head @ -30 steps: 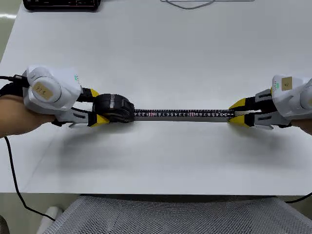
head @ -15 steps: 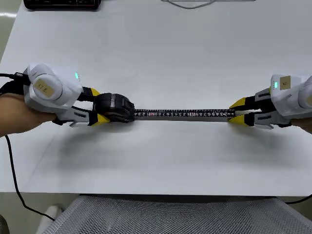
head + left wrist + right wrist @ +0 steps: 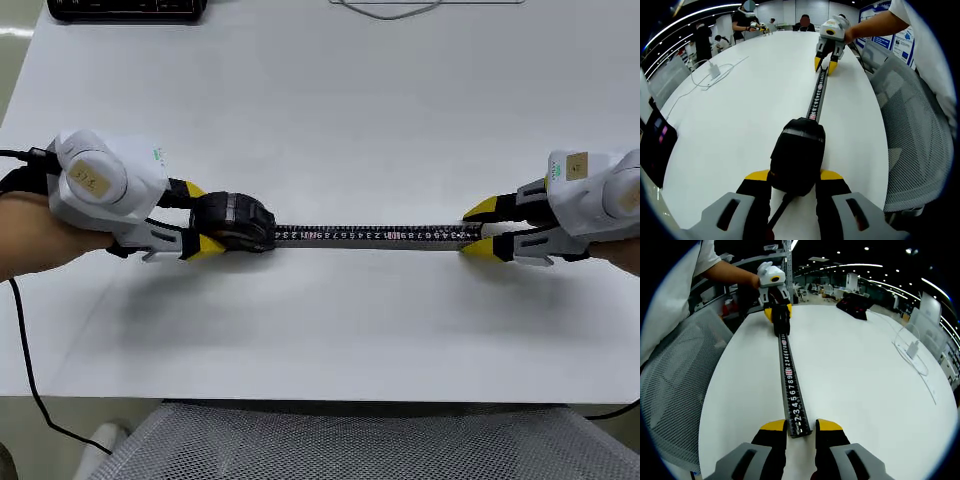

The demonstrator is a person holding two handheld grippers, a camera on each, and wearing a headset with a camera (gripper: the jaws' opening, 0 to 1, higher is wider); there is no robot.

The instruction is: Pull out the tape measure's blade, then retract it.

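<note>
Tape measure [image 3: 232,221], one, blade [image 3: 375,234] out, two tools, left tool [image 3: 203,217] clenched on it, right tool [image 3: 478,229] released

White table [image 3: 330,120] carries the extended tape measure [image 3: 232,221] and a corded charger [image 3: 714,70].

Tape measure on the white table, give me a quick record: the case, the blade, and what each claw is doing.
case: black, on the white table
blade: pulled out, lying flat between the two claws
left claw: shut on the case
right claw: jaws slightly open, one on either side of the blade's end
</note>
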